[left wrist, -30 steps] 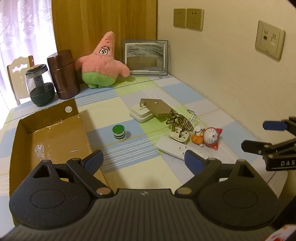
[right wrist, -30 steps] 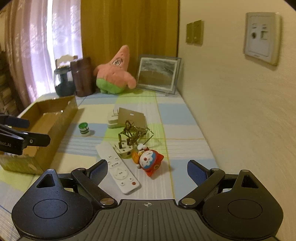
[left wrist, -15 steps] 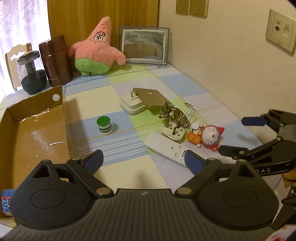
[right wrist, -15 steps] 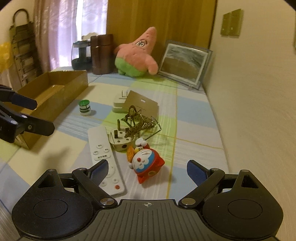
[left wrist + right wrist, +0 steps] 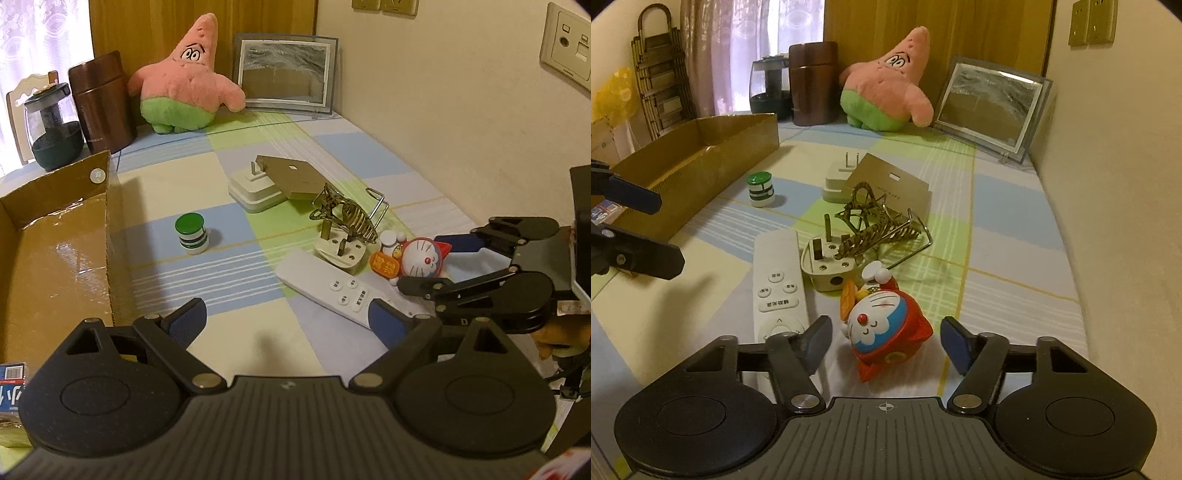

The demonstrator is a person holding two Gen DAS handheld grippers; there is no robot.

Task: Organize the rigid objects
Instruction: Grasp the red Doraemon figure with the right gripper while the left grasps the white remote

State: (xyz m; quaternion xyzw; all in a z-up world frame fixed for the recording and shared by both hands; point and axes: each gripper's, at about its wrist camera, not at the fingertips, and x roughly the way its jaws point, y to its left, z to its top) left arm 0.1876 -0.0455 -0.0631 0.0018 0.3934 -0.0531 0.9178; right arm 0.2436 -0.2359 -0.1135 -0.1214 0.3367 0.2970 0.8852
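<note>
**Doraemon toy now sits between your right jaws**

Doraemon toy (image 5: pixel 886 332) lies on the checked tablecloth (image 5: pixel 1004 206) near the wall side, just beside the white remote (image 5: pixel 777 291) and the white plug (image 5: pixel 827 266). A second ago it lay well ahead of your right gripper (image 5: pixel 886 345); now you have brought that gripper down and forward so the toy lies between its two blue pads. Your right jaws are closing around it, narrower than they stood a second ago, but a gap shows on each side of the toy and the pads do not press on it.

Your left gripper (image 5: pixel 286 319) stands wide and released with nothing between its fingers, the same spread as before. You have lowered it toward the table: the cardboard box (image 5: pixel 55 258) that filled the lower left of its view a second ago now sits further left, and the remote's near end lies just by its right pad (image 5: pixel 388 321).

The green-capped bottle (image 5: pixel 191 234) stands upright between the box and the clutter. The wire fish model (image 5: pixel 347 216) rests on the plug, and the tan card (image 5: pixel 291 175) leans on the white charger (image 5: pixel 253 190); none of these has shifted. The pink plush star (image 5: pixel 184 81) and picture frame (image 5: pixel 286 72) stand at the far end.
</note>
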